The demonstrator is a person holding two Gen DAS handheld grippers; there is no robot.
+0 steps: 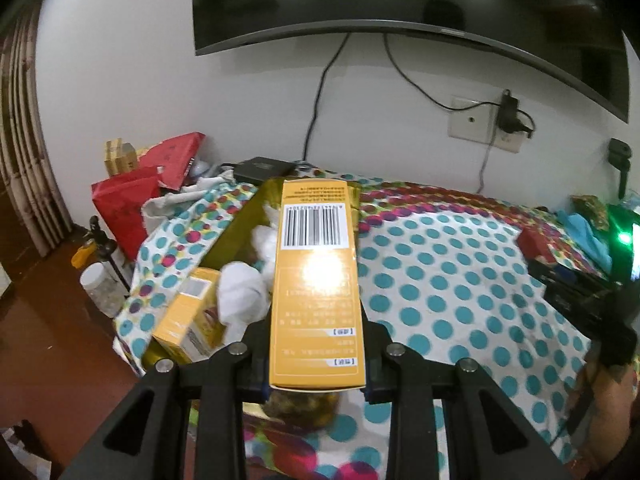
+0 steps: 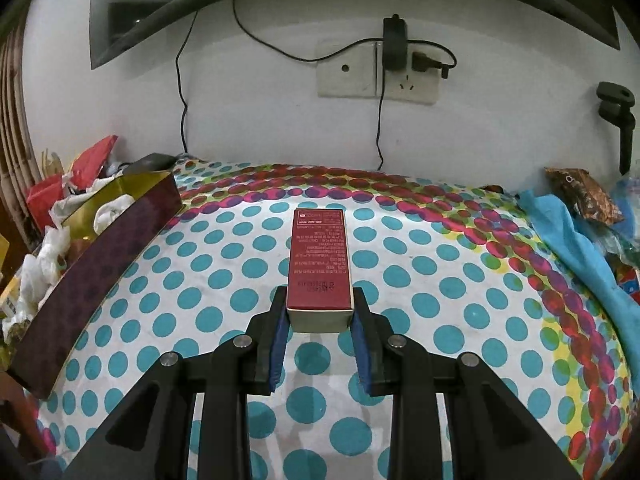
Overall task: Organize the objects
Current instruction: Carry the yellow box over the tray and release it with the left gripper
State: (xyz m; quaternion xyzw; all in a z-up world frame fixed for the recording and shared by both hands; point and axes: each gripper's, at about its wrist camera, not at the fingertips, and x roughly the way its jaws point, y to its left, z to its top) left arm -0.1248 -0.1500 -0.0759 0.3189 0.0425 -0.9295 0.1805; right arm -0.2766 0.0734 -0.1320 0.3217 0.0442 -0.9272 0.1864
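Observation:
My left gripper (image 1: 318,364) is shut on a long orange carton (image 1: 316,280) with a barcode, which it holds in the air pointing away from me. Below and left of the carton lies an open gold-lined box (image 1: 240,228) holding white crumpled wads (image 1: 244,292) and a second yellow carton (image 1: 188,316). A jar (image 1: 300,408) shows just under the held carton's near end. My right gripper (image 2: 320,314) is shut on the near end of a dark red carton (image 2: 320,260) over the dotted tablecloth (image 2: 440,320). The same gold-lined box (image 2: 100,256), maroon outside, stands at the left.
Red bags (image 1: 132,200) and clutter pile up at the table's far left, with a plastic jar (image 1: 100,288) on the floor below. Blue cloth (image 2: 568,240) and packets (image 2: 580,192) lie along the right edge. A wall with sockets (image 2: 376,72), cables and a television (image 1: 400,0) is behind.

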